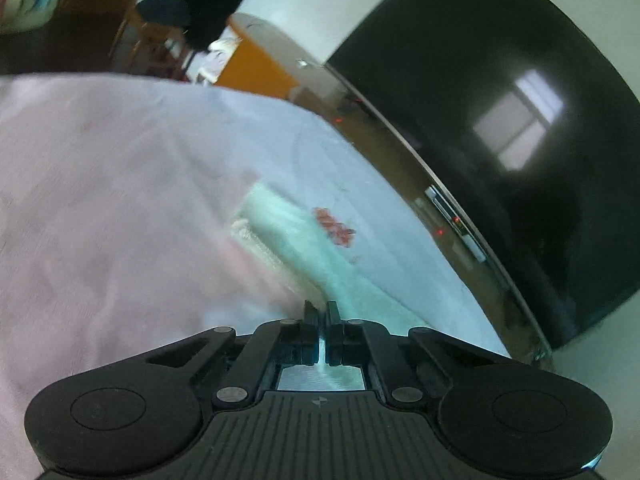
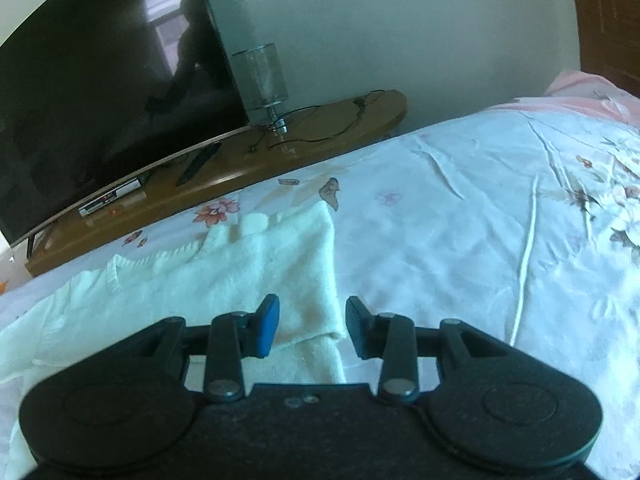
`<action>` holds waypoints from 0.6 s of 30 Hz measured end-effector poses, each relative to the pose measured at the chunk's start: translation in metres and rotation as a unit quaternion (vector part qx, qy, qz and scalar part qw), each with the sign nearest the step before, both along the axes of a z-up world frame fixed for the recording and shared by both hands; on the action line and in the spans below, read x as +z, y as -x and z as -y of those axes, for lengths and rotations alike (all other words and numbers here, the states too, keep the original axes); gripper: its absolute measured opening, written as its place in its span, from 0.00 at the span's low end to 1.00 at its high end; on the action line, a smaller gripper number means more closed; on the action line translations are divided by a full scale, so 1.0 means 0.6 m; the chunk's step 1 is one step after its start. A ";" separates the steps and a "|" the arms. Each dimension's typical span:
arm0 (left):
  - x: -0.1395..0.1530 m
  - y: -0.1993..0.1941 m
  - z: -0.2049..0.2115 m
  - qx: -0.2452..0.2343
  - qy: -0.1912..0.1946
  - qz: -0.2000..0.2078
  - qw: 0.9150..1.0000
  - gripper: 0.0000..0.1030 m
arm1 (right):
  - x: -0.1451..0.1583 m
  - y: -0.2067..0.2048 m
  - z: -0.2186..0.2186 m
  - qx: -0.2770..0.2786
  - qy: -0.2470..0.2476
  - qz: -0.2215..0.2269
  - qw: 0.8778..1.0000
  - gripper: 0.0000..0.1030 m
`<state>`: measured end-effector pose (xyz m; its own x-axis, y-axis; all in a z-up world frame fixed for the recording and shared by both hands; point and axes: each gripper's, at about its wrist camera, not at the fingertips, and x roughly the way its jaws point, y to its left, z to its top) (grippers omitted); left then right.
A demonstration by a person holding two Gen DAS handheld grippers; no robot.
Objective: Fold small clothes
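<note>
A small white knitted garment (image 2: 224, 272) lies spread on the floral bed sheet (image 2: 460, 220). My right gripper (image 2: 312, 312) is open, its jaws either side of the garment's near right edge, just above it. In the left wrist view my left gripper (image 1: 321, 310) is shut on a pale mint-white edge of the garment (image 1: 304, 252), which runs away from the jaws. A blurred pale pink cloth (image 1: 100, 208) fills the left of that view; what it is I cannot tell.
A large dark TV (image 2: 100, 92) stands on a long wooden stand (image 2: 312, 136) beyond the bed's far edge, with a glass lamp (image 2: 262, 76), cables and a remote. A pink blanket (image 2: 580, 92) lies at the far right. The TV (image 1: 500, 120) also shows in the left view.
</note>
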<state>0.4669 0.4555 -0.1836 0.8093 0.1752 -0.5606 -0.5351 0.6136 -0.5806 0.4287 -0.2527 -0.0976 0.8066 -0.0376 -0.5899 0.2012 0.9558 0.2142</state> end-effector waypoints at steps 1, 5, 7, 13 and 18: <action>0.013 -0.002 0.010 -0.013 -0.012 0.003 1.000 0.02 | 0.001 0.002 0.002 -0.002 -0.002 0.001 1.000 0.36; 0.050 -0.030 0.068 -0.071 -0.056 0.011 0.996 0.02 | 0.004 0.008 0.009 0.002 0.001 0.006 1.000 0.36; 0.063 -0.046 0.100 -0.096 -0.068 0.012 0.993 0.02 | 0.002 0.006 0.014 0.002 -0.001 0.010 1.000 0.36; 0.125 -0.099 0.258 -0.223 -0.141 0.028 0.964 0.02 | -0.013 -0.007 0.031 0.005 -0.020 0.013 1.000 0.36; 0.147 -0.150 0.419 -0.328 -0.182 0.022 0.927 0.02 | -0.016 -0.003 0.042 0.019 -0.027 0.017 0.999 0.36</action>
